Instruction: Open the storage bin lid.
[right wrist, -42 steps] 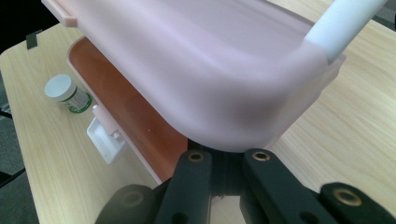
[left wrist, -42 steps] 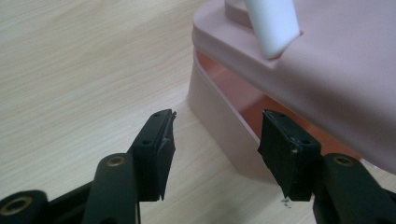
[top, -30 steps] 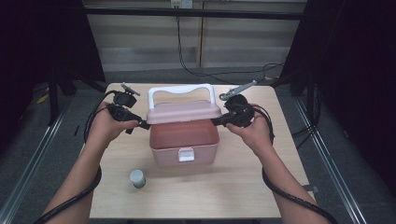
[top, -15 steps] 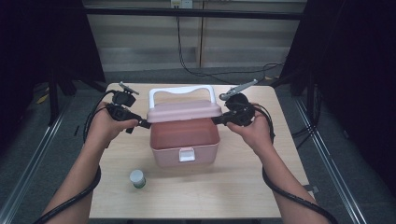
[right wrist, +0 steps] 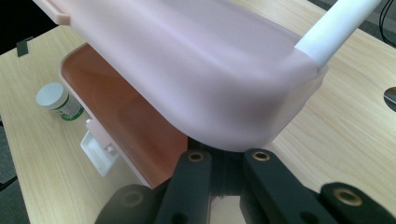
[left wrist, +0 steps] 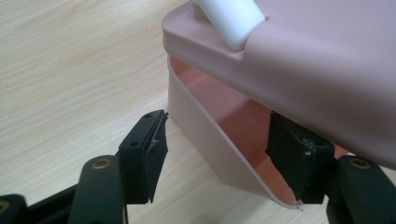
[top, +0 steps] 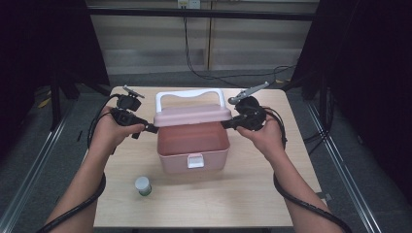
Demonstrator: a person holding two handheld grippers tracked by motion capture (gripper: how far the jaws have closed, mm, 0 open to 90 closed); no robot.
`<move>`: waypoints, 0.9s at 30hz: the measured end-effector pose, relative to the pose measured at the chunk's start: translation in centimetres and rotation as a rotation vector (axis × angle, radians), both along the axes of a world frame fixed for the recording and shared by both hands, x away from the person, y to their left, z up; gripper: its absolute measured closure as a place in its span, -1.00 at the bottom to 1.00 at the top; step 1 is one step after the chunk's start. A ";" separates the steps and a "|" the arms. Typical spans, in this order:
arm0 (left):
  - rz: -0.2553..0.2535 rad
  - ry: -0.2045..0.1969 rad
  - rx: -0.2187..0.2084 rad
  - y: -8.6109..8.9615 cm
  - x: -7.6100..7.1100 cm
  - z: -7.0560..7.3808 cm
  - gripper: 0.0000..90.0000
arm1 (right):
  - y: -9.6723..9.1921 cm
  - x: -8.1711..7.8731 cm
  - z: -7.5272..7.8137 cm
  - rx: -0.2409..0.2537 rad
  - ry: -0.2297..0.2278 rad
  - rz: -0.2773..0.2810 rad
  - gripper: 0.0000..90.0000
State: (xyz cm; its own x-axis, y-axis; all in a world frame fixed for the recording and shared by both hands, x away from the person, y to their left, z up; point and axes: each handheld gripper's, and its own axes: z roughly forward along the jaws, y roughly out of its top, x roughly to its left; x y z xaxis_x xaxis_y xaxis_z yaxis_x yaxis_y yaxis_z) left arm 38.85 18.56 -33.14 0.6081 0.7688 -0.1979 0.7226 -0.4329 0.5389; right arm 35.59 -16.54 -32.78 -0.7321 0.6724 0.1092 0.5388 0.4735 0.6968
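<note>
Pink box (top: 193,145) long axis crosswise, lid (top: 192,114) raised, latch (top: 195,160) facing person

A light wooden table (top: 301,160) stands on a grey floor (top: 29,160) between dark curtains. On the tabletop, about the middle, sits a pink box (top: 194,150) with a white latch facing the near edge and its interior showing. Near the box's front left corner, apart from it, a small jar (top: 143,185) with a white cap and green label stands upright. The rest of the wood is bare.
</note>
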 end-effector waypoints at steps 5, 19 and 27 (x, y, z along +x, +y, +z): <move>0.014 -0.008 -0.015 0.1 0.1 0.2 -0.17 | -0.1 0.0 -0.1 0.010 -0.003 -0.001 1.00; 0.041 -0.043 -0.055 0.0 0.2 1.2 -0.17 | -1.3 -0.2 -1.8 -0.012 0.025 -0.022 0.93; 0.028 -0.065 -0.062 -1.0 0.3 1.7 -0.15 | -1.3 -0.5 -2.7 -0.029 0.036 -0.013 0.93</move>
State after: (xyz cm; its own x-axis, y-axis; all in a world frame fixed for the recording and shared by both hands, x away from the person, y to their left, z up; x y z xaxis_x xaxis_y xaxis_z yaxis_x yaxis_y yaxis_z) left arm 39.14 17.53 -31.44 0.5998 0.7732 -0.2062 0.6965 -0.3775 0.6102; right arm 35.13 -17.80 -35.44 -0.7196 0.6848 0.1156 0.5693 0.4863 0.6629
